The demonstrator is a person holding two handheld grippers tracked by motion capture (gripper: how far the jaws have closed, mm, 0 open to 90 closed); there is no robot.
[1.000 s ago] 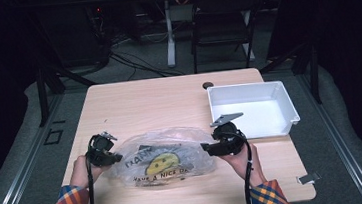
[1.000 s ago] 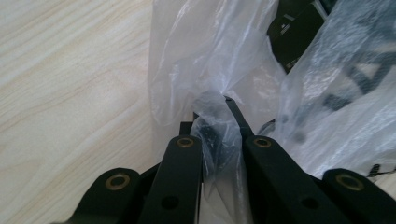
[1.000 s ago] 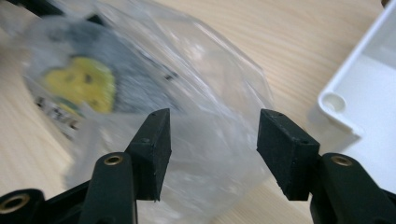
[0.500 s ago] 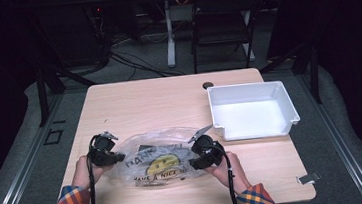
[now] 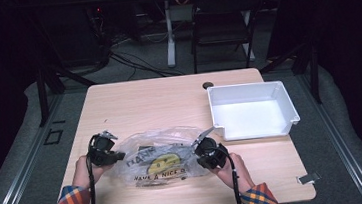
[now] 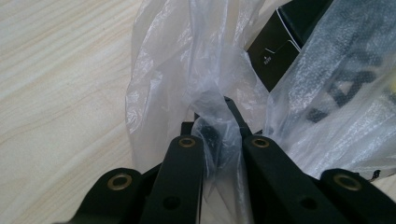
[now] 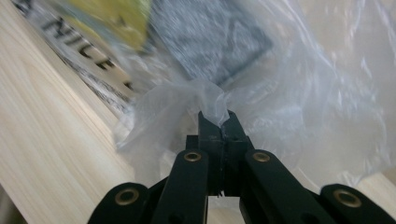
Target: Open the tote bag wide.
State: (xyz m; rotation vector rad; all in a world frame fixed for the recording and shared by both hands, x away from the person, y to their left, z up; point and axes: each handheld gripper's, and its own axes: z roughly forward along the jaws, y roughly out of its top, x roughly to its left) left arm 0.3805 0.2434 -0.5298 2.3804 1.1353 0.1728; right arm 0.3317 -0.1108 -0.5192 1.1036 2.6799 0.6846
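- Left gripper (image 5: 120, 156) pinches the bag (image 5: 162, 159) at its left end.
- Right gripper (image 5: 197, 155), jaws just closed, pinches its right end.
- Bag lies near the table's (image 5: 143, 100) front edge.

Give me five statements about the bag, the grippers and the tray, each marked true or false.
1. The left gripper is shut on the bag. True.
2. The right gripper hangs open above the bag. False: its jaws have just closed and pinch the plastic.
3. The tray holds the bag. False: the bag lies on the table, beside the tray.
4. The bag bears a yellow smiley. True.
5. The tray is black. False: it is white.
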